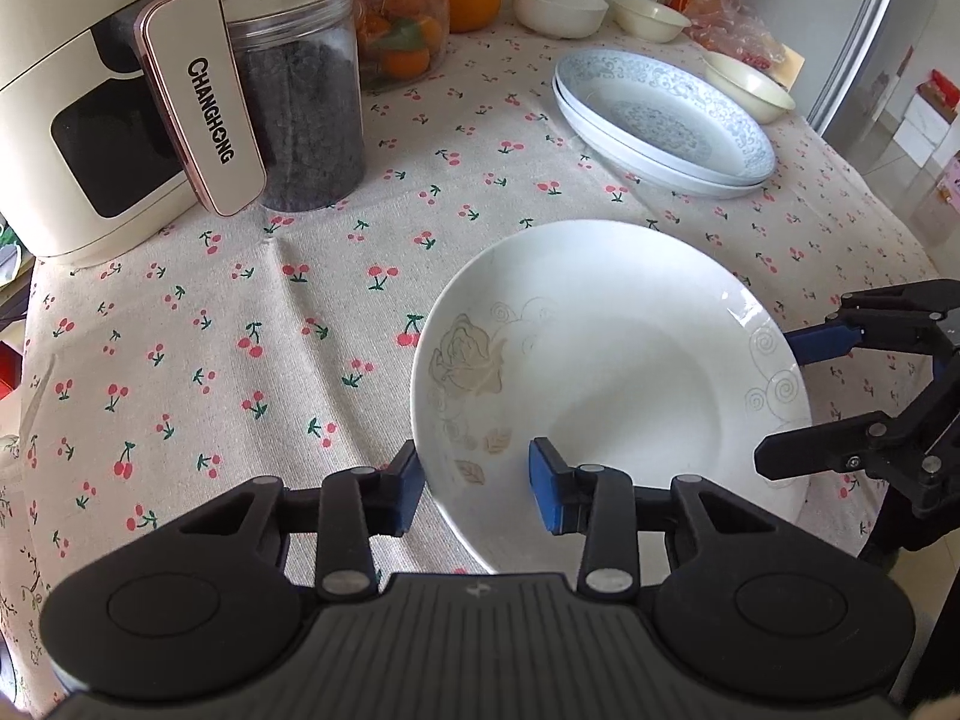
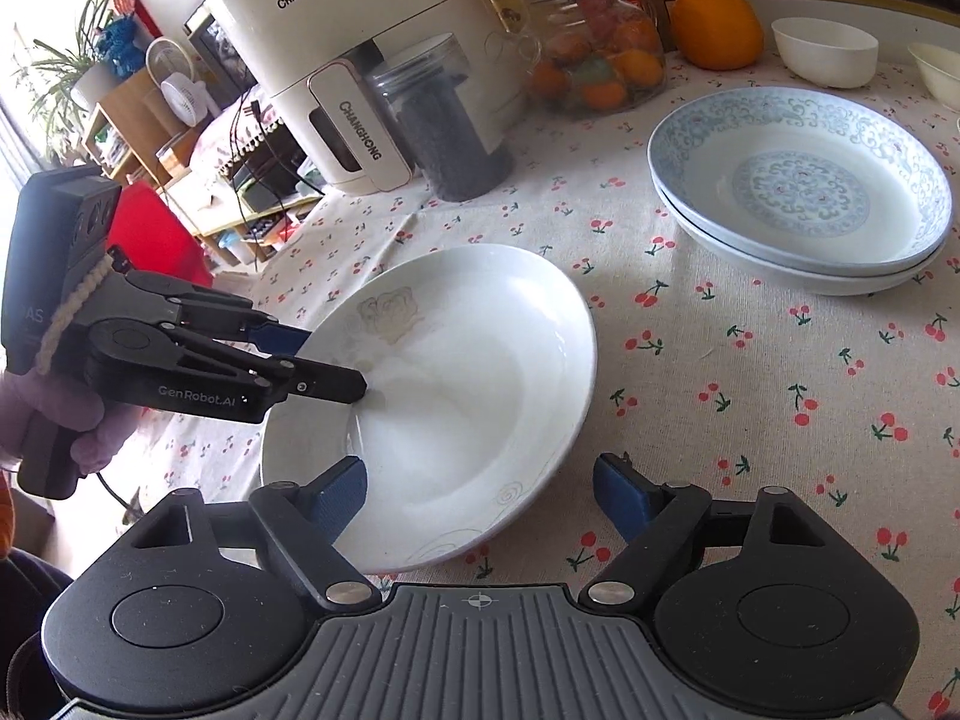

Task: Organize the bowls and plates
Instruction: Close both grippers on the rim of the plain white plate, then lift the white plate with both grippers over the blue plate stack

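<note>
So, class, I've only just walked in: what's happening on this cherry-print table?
A person is working two handheld grippers around a white rose-pattern plate. The left gripper has its jaws astride the plate's near rim, not yet closed. The right gripper is open at the opposite edge. Two blue-patterned plates already sit stacked farther back, and three small bowls wait behind them.
</note>
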The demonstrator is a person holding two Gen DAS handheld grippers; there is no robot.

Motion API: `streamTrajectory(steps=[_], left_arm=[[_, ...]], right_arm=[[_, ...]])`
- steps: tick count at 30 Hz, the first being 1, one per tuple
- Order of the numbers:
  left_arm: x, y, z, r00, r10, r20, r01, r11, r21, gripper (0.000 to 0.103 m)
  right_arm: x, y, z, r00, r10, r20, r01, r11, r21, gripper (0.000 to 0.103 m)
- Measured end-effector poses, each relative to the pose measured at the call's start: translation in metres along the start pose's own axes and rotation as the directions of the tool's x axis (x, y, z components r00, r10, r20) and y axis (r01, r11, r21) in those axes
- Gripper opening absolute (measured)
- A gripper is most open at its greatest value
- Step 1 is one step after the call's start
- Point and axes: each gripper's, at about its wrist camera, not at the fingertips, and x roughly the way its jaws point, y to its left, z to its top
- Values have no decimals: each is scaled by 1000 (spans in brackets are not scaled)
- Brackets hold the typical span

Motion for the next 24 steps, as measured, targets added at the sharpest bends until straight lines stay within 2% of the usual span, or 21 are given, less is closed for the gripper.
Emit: streamTrajectory(steps=[2,8,11,24], left_arm=[[0,0,0,1000,5,3,-5,1000,-4,33],[-1,1,3,1000,19,10,-19,1000,-22,29],[-3,2,5,1000,9,24,-8,999,-35,27],[-9,-2,25,995,18,98,-10,996,-88,26]], right_arm=[[1,-1,0,1000,2,-14,-2,1000,7,64],[2,-3,3,999,-36,-36,36,999,19,36],[0,-9,6,999,-40,-33,41,998,39,32],[-17,-26,28,998,-37,42,32,992,119,32]])
